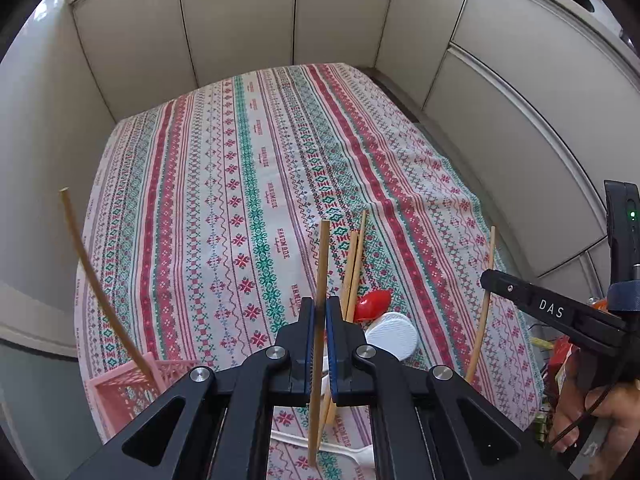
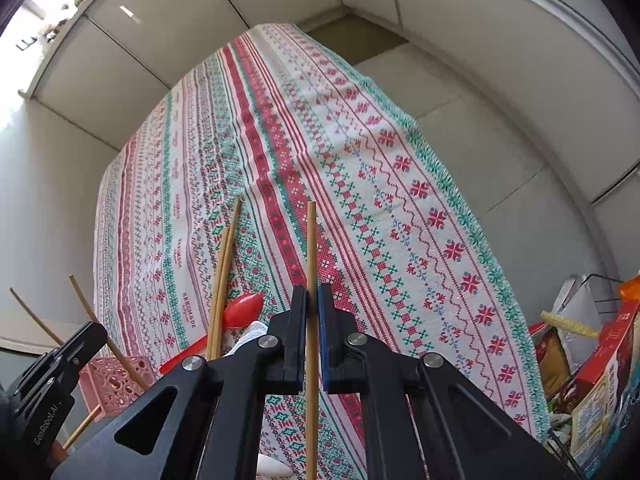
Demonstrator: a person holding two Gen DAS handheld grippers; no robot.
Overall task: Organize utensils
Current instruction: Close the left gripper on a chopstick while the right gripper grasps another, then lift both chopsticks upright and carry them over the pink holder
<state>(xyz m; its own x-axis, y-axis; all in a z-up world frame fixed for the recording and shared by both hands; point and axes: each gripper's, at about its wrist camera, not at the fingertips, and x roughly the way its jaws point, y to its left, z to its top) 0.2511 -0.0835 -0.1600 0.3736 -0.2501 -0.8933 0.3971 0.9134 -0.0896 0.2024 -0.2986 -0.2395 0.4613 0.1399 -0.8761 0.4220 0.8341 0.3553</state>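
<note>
My left gripper [image 1: 319, 312] is shut on a wooden chopstick [image 1: 322, 256], held above the patterned tablecloth [image 1: 240, 160]. My right gripper [image 2: 312, 304] is shut on a second chopstick [image 2: 311, 240], also lifted; in the left wrist view the right gripper [image 1: 486, 280] is at the right edge with its chopstick [image 1: 482, 320]. Two more chopsticks [image 2: 224, 276] lie on the cloth next to a red spoon [image 2: 244, 310]. A white round ribbed piece [image 1: 394, 336] sits by the spoon. A pink perforated basket [image 2: 116, 380] at the near left has a chopstick [image 1: 90, 268] leaning out of it.
A white plastic utensil [image 1: 344, 450] lies under my left gripper. Boxes and packets [image 2: 592, 368] crowd a wire rack off the table's right edge. Pale cabinet panels [image 1: 240, 20] enclose the table at the back and both sides.
</note>
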